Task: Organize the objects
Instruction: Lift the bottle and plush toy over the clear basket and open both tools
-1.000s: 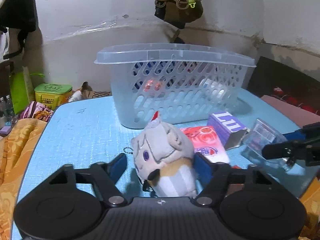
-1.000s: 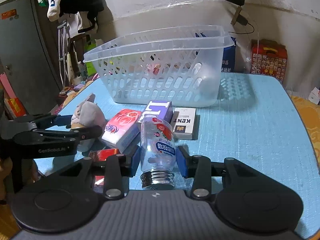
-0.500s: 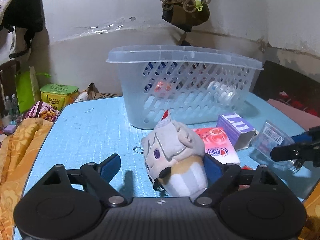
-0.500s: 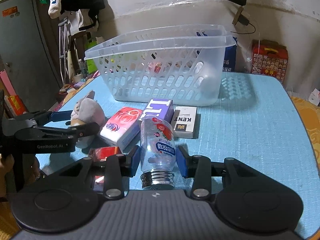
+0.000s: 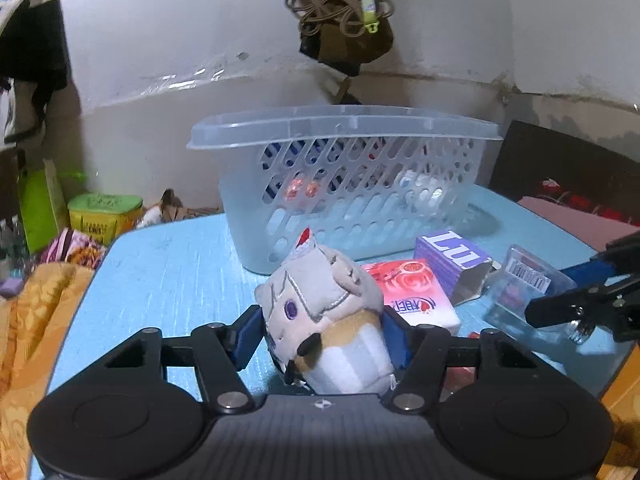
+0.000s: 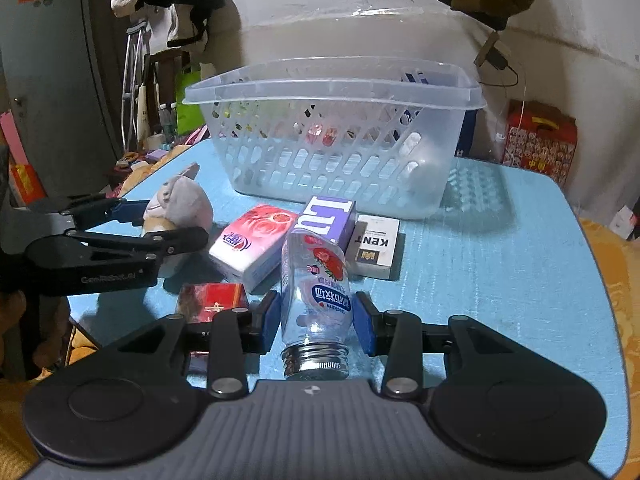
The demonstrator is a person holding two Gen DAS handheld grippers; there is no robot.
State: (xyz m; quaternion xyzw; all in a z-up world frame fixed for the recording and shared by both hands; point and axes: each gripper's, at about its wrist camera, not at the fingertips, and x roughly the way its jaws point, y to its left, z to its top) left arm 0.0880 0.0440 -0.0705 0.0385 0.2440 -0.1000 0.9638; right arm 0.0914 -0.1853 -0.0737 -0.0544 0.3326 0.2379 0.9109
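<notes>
My left gripper (image 5: 324, 332) is shut on a grey and white plush toy (image 5: 320, 312), held at table level; the toy also shows in the right wrist view (image 6: 180, 204). My right gripper (image 6: 316, 316) is shut on a clear bottle (image 6: 316, 288) with a strawberry label, its threaded neck toward the camera. The bottle also shows in the left wrist view (image 5: 524, 292). A clear perforated basket (image 5: 352, 184) stands behind on the blue table (image 5: 168, 264), also in the right wrist view (image 6: 332, 140), with a few items inside.
A pink tissue pack (image 6: 252, 240), a purple box (image 6: 326, 216), a white KENT pack (image 6: 374, 248) and a red packet (image 6: 212, 300) lie between the grippers and the basket. The table's right half (image 6: 500, 264) is bare. Orange bedding (image 5: 28, 320) lies left.
My left gripper has closed from wide open onto the plush toy. My right gripper has stayed still on the bottle.
</notes>
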